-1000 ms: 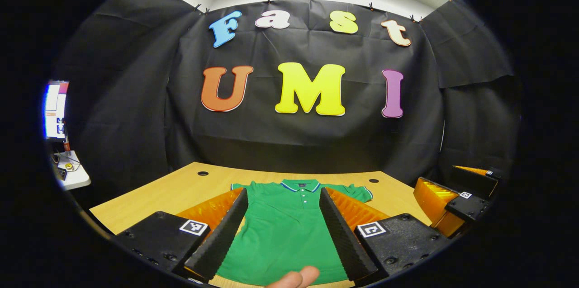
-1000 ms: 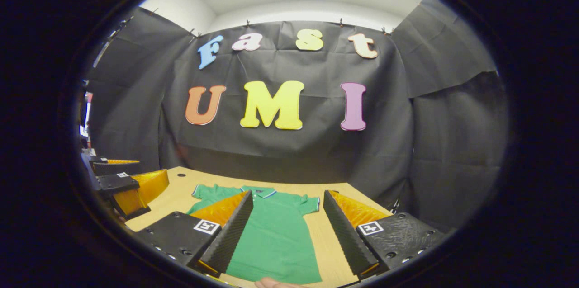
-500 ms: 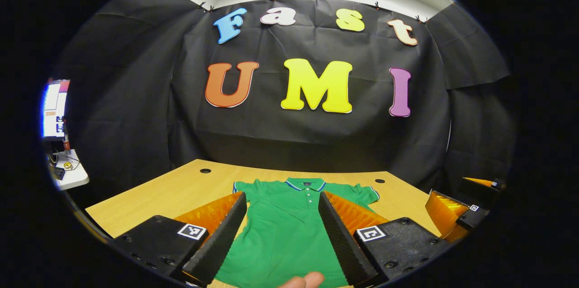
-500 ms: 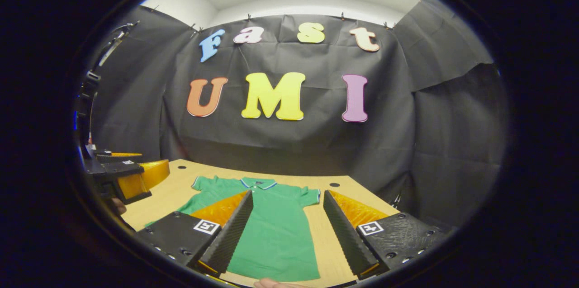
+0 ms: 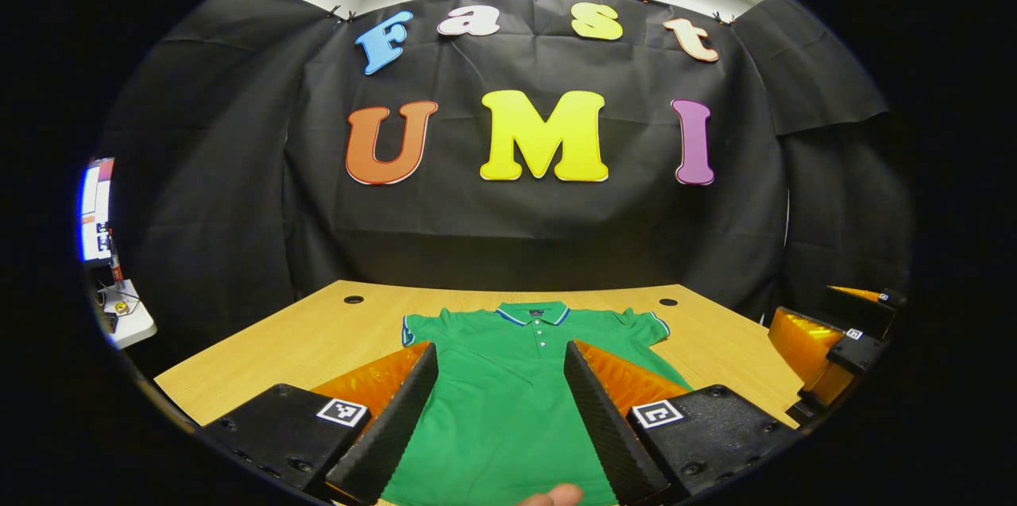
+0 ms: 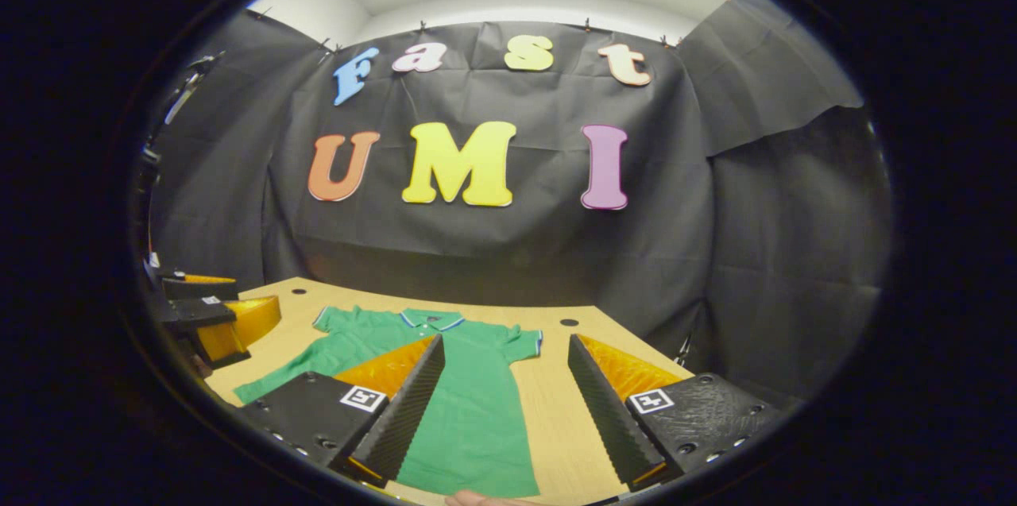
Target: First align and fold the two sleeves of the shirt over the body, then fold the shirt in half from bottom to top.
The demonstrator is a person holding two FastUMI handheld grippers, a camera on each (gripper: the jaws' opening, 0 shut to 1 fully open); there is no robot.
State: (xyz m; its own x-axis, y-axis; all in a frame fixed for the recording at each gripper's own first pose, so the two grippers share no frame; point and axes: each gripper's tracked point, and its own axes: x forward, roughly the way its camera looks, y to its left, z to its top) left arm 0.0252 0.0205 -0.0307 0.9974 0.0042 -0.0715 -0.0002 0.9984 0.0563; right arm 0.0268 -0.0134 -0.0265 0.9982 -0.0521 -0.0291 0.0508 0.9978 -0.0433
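A green polo shirt (image 5: 508,403) lies flat and face up on the wooden table (image 5: 302,339), collar toward the back wall, both short sleeves spread out. My left gripper (image 5: 500,359) hovers open above the shirt's lower body, nothing between its fingers. In the right gripper view the shirt (image 6: 469,403) lies left of centre, and my right gripper (image 6: 504,351) stands open over the shirt's right edge and bare table. The right gripper (image 5: 826,339) appears at the far right of the left gripper view. The left gripper (image 6: 214,315) appears at the far left of the right gripper view.
The table (image 6: 556,419) ends at the black cloth wall behind the shirt, with small cable holes (image 5: 353,300) near its back edge. A fingertip (image 5: 552,496) pokes in at the bottom. A side desk with a monitor (image 5: 95,212) stands off to the left.
Both grippers have drawn back and apart slightly, so more of the shirt and its sleeves shows in each view. Both stay open, and the shirt has not moved.
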